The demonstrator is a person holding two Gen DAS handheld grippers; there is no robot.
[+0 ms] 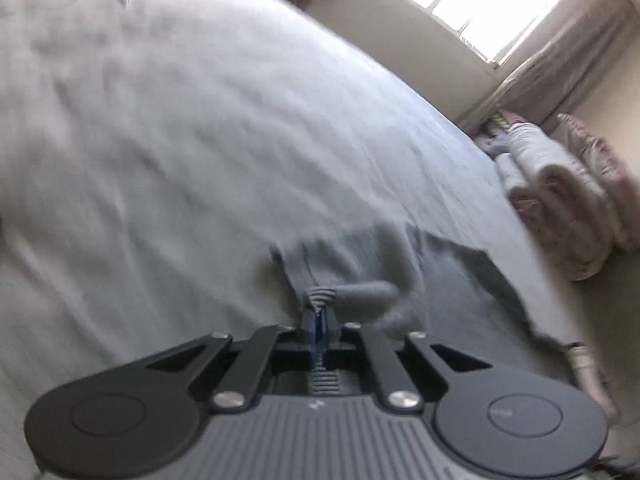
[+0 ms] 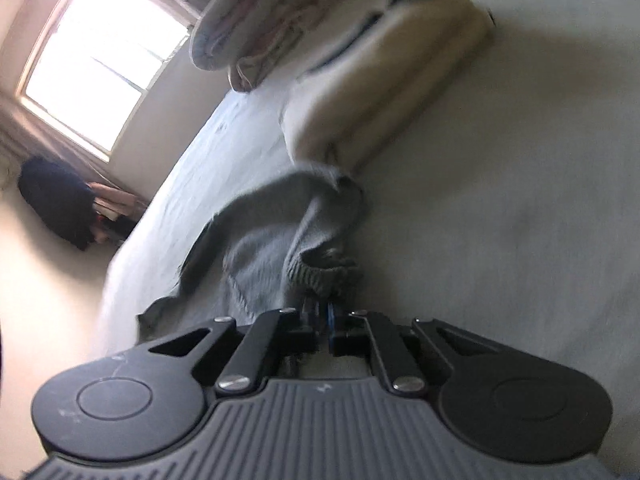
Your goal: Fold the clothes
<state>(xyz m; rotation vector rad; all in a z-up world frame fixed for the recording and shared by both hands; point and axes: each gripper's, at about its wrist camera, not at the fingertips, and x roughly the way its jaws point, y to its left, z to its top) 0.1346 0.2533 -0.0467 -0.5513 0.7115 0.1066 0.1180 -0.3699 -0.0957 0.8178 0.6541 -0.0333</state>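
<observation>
A grey knitted garment [image 1: 384,268] lies bunched on the pale bed sheet [image 1: 180,140]. My left gripper [image 1: 319,312] is shut on its ribbed edge, which passes between the blue pads. In the right wrist view the same grey garment [image 2: 280,224] trails away over the sheet [image 2: 500,220]. My right gripper [image 2: 322,312] is shut on its ribbed hem. Both views are blurred by motion.
A folded cream garment with dark stripes [image 2: 384,64] lies on the bed beyond the grey one. Rolled pinkish bedding [image 1: 560,184] sits at the bed's end, also in the right wrist view [image 2: 248,20]. A bright window [image 2: 96,60] and a dark bag [image 2: 56,200] are off the bed.
</observation>
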